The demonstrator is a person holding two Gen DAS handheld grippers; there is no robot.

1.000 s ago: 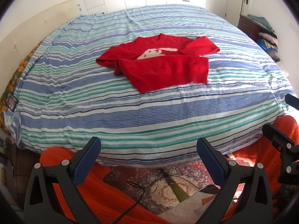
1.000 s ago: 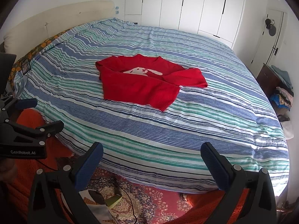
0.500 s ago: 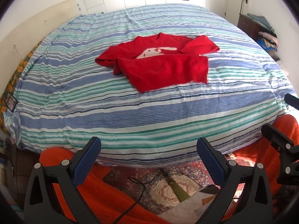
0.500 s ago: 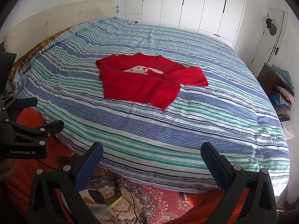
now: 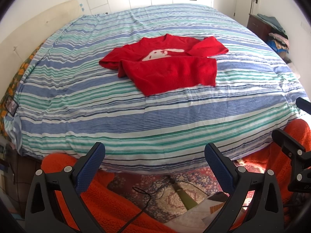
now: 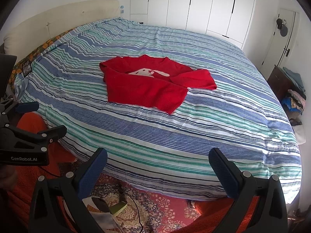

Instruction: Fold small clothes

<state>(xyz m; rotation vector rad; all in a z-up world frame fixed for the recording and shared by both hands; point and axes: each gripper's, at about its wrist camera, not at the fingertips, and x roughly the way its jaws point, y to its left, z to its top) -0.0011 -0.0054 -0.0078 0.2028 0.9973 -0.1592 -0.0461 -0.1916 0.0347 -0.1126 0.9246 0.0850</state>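
From the left wrist view, the red sweater (image 5: 171,68) lay near the middle of the striped bed (image 5: 136,120), toward twelve o'clock from the camera, its hem turned up over the lower body so that only part of the white animal motif (image 5: 165,52) showed. One sleeve (image 5: 210,46) lay folded across at about one o'clock of the garment; the other sleeve end bunched at its nine o'clock side. The left tongs (image 5: 154,158) stood released, blue pads wide apart and holding nothing, off the near edge of the bed at six o'clock and well apart from the sweater. From the right wrist view, the red sweater (image 6: 151,83) sat at roughly eleven o'clock, the folded-up hem nearest the camera and the sleeve (image 6: 196,78) reaching out toward three o'clock. The right tongs (image 6: 157,161) were likewise released and empty, over the patterned rug (image 6: 155,209) just short of the mattress edge, with the left tongs' body visible at nine o'clock. By my judgement the fold was partly done: one bottom-up fold was made, while the sleeves and a final halving remained.
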